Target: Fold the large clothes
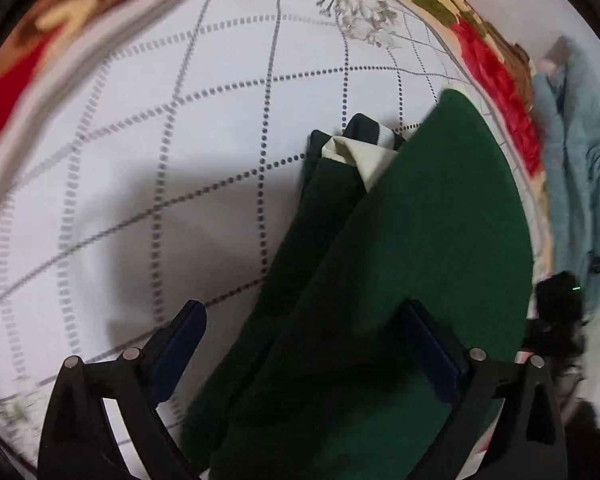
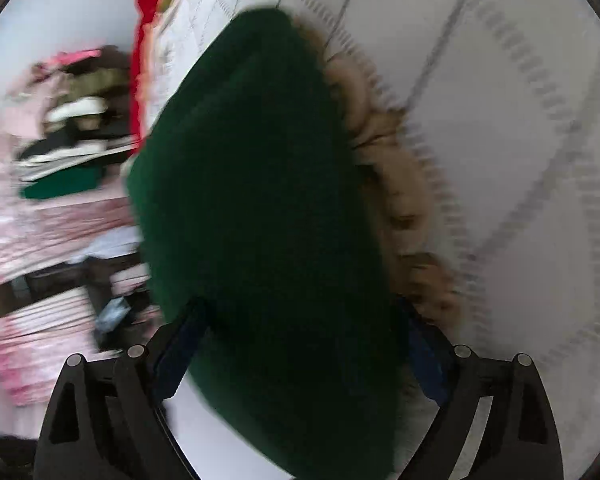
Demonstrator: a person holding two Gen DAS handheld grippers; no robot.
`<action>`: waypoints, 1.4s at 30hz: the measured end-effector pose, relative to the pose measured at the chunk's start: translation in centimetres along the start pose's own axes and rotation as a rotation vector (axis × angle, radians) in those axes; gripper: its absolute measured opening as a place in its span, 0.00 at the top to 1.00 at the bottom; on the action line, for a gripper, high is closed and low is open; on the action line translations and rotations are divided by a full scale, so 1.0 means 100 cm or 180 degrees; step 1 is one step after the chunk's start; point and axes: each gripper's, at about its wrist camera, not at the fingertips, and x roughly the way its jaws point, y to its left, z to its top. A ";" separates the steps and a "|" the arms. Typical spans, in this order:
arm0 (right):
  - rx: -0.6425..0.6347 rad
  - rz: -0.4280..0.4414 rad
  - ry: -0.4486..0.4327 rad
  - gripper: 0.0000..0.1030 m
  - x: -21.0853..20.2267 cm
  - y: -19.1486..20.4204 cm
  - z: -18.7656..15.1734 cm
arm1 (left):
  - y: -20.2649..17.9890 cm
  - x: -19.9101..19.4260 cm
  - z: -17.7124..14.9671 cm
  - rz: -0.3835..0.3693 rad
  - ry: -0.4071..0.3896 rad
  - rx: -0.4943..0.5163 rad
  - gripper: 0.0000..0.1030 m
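Your dark green garment (image 1: 400, 248) lies folded on the white bedsheet (image 1: 160, 140), which carries a grid of dotted grey lines and a faint flower print toward 12 o'clock. In the left wrist view the garment runs from 6 o'clock up toward 1 o'clock as a long, rounded slab with two visible layers: a broad upper fold on the right and a narrower, darker fold beside it on the left. At its far end a cream lining (image 1: 364, 156) and a green-and-white striped cuff (image 1: 376, 130) poke out from between the layers. The fabric looks thick, matte and fleecy.

Your left gripper (image 1: 304, 356) stands released, its jaws spread wide; the garment's near end lies between and below the blue pads (image 1: 180, 344), and neither pad presses on it.

In the right wrist view, which is blurred, the same green mass (image 2: 260, 200) fills the middle, with a tan fur trim (image 2: 396, 184) running along its edge from 1 o'clock to 4 o'clock. Your right gripper (image 2: 300, 352) is also spread wide, the cloth passing between its jaws without a visible pinch.

A red floral blanket (image 1: 496, 92) borders the sheet, with a light blue garment (image 1: 576, 168) beyond it at 3 o'clock. At 9 o'clock in the right view sits a blurred stack of clothes (image 2: 68, 152).
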 end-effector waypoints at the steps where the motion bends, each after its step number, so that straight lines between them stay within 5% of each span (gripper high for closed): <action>1: -0.0029 0.0058 0.0064 0.07 0.007 0.001 0.005 | 0.001 0.004 0.004 -0.0113 0.0040 -0.0007 0.02; 5: 0.0015 0.0173 0.0200 0.08 0.027 0.009 0.021 | -0.014 0.008 0.009 -0.0220 0.0054 0.0252 0.07; 6: 0.0010 0.0132 0.0189 0.11 0.029 0.013 0.022 | -0.021 0.006 0.009 -0.0264 0.0018 0.0349 0.20; 8: 0.0091 0.0234 0.0106 0.30 0.024 0.018 0.018 | -0.030 0.000 0.009 -0.0174 -0.0073 0.0454 0.29; 9: 0.0165 0.0339 0.0077 0.43 0.020 0.018 0.014 | -0.032 -0.001 0.010 -0.0209 -0.0080 0.0465 0.43; 10: 0.0207 0.0456 0.0061 0.48 0.015 0.020 0.008 | -0.032 -0.006 0.009 -0.0205 -0.0115 0.0470 0.58; 12: 0.0226 0.0600 0.0106 0.50 0.010 0.023 -0.006 | -0.031 -0.009 0.008 -0.0272 -0.0120 0.0517 0.66; 14: 0.0102 0.0532 0.0207 0.50 0.011 0.026 -0.018 | -0.032 -0.005 0.007 -0.0300 -0.0071 0.0582 0.66; 17: 0.0032 0.0011 0.0129 0.16 0.026 0.012 -0.021 | -0.028 0.012 0.015 -0.0396 0.0053 0.0539 0.45; 19: 0.0072 0.0260 0.0073 0.01 0.036 0.007 -0.016 | -0.030 0.018 0.018 -0.0449 0.0089 0.0501 0.43; 21: 0.0049 0.0249 0.0034 0.00 0.044 0.017 -0.016 | -0.035 0.016 0.019 -0.0439 0.0049 0.0558 0.44; 23: 0.0067 0.0277 -0.0064 0.04 0.047 0.027 -0.019 | -0.044 0.005 0.018 -0.0362 -0.0068 0.0674 0.55; 25: 0.0153 0.0435 -0.0125 0.39 0.042 0.030 -0.023 | -0.046 -0.004 0.025 -0.0390 -0.0112 0.0664 0.65; 27: 0.0150 0.0463 -0.0191 0.47 0.037 0.039 -0.029 | -0.051 -0.008 0.030 -0.0432 -0.0083 0.0708 0.66; 42: 0.0110 0.0893 -0.0659 0.53 -0.034 0.121 -0.018 | -0.124 -0.053 0.088 -0.0486 -0.0257 0.1149 0.68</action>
